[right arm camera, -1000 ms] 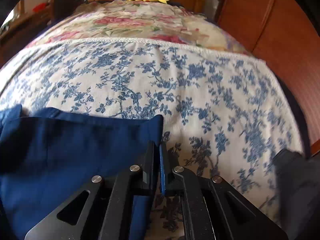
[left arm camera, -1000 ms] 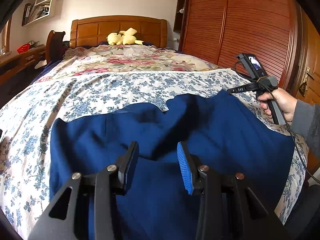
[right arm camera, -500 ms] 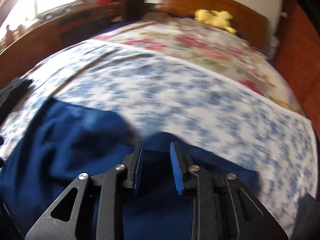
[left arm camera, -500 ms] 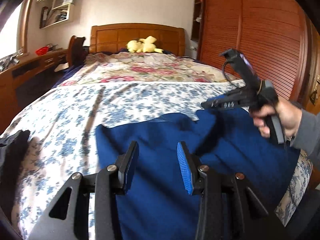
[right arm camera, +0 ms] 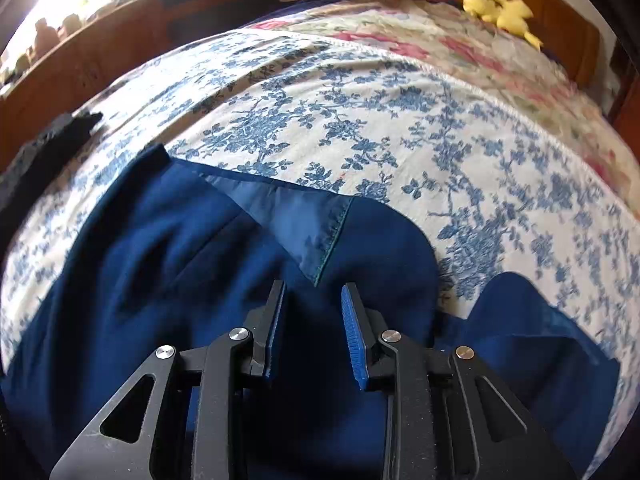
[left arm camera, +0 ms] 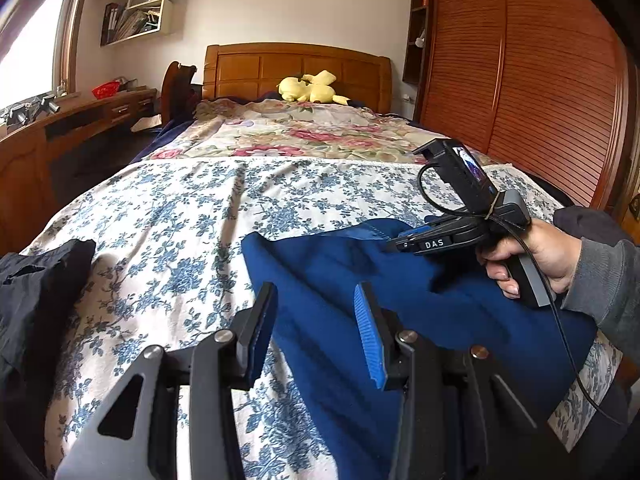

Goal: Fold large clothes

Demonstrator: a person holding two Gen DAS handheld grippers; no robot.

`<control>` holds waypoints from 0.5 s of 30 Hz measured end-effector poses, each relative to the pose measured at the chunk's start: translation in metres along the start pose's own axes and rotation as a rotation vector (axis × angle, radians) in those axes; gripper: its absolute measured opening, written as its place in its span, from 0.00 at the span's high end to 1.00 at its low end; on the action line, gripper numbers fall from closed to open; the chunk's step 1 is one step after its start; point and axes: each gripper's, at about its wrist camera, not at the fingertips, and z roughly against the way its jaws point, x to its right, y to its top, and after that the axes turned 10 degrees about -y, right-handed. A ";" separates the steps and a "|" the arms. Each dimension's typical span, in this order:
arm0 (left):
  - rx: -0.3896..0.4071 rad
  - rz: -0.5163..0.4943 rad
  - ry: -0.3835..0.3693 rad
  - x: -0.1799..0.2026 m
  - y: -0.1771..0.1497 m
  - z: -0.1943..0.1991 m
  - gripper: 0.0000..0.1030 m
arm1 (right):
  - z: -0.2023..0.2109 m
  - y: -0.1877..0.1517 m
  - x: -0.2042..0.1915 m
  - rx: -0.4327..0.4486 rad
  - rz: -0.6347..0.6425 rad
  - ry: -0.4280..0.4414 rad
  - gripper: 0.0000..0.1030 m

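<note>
A large navy blue garment (left arm camera: 400, 320) lies partly folded on the blue-flowered bedspread (left arm camera: 200, 216). In the right wrist view the garment (right arm camera: 160, 264) shows a lighter blue inner panel (right arm camera: 296, 216) turned up at its far edge. My left gripper (left arm camera: 316, 300) is open and empty, hovering over the garment's left edge. My right gripper (right arm camera: 312, 300) is open and empty just above the garment's folded top layer. It also shows in the left wrist view (left arm camera: 400, 242), held by a hand at the right.
A black garment (left arm camera: 36, 288) lies at the bed's left edge, also in the right wrist view (right arm camera: 44, 148). A yellow plush toy (left arm camera: 312, 88) sits by the wooden headboard. A wooden desk (left arm camera: 60, 128) stands left, a wooden wardrobe (left arm camera: 540, 80) right.
My right gripper let go of the garment's corner and opened after carrying it leftward over the garment. The garment now lies narrower. My left gripper stayed open and shifted left.
</note>
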 end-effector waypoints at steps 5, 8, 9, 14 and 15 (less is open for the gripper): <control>0.003 0.007 0.006 -0.003 -0.001 0.004 0.63 | 0.002 -0.002 -0.006 -0.011 0.002 0.015 0.73; 0.000 0.006 0.007 -0.003 -0.001 0.005 0.63 | 0.002 -0.003 -0.012 -0.017 0.027 0.002 0.76; 0.000 0.007 0.007 -0.002 -0.001 0.005 0.63 | 0.003 -0.004 -0.013 -0.018 0.042 -0.006 0.85; -0.004 0.001 0.011 -0.003 -0.004 0.006 0.63 | 0.021 0.008 -0.012 0.080 0.064 -0.073 0.99; -0.006 0.001 0.013 -0.004 -0.004 0.005 0.63 | 0.026 0.014 -0.013 0.113 0.064 -0.088 0.99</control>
